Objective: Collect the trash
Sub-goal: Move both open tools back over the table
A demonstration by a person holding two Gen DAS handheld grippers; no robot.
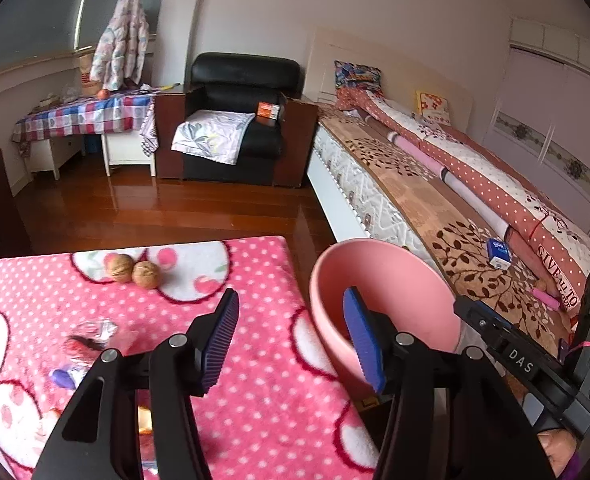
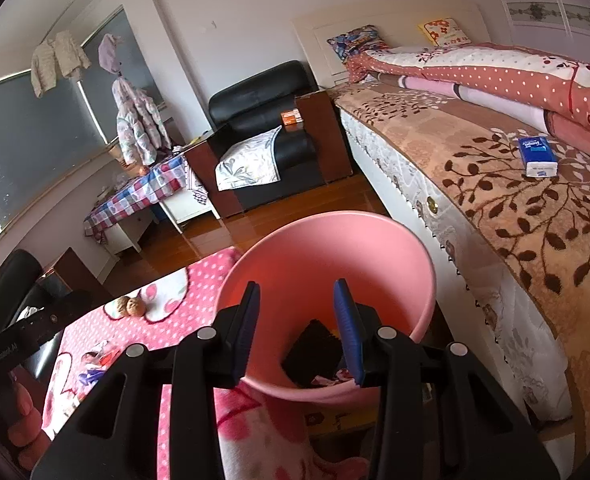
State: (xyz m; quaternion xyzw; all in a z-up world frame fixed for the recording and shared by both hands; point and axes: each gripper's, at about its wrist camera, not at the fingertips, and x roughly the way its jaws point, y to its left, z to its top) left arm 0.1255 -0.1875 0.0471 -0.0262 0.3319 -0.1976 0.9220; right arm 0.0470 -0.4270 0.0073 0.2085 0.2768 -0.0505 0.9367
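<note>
A pink bin (image 1: 379,288) stands between the table and the bed; it also shows in the right wrist view (image 2: 327,252), with a dark square item (image 2: 315,352) and scraps inside. My left gripper (image 1: 291,340) is open and empty over the table's right edge, beside the bin. Crumpled clear wrappers (image 1: 91,336) and a purple scrap (image 1: 63,378) lie on the pink dotted cloth (image 1: 255,380) to its left. My right gripper (image 2: 299,328) is open and empty, above the bin's mouth. Two walnuts (image 1: 135,272) sit at the table's far side.
The bed (image 1: 435,200) runs along the right, with a blue tissue pack (image 2: 537,156) on it. A black armchair (image 1: 235,120) and a checked-cloth table (image 1: 83,116) stand at the far wall. The wooden floor (image 1: 175,208) lies between.
</note>
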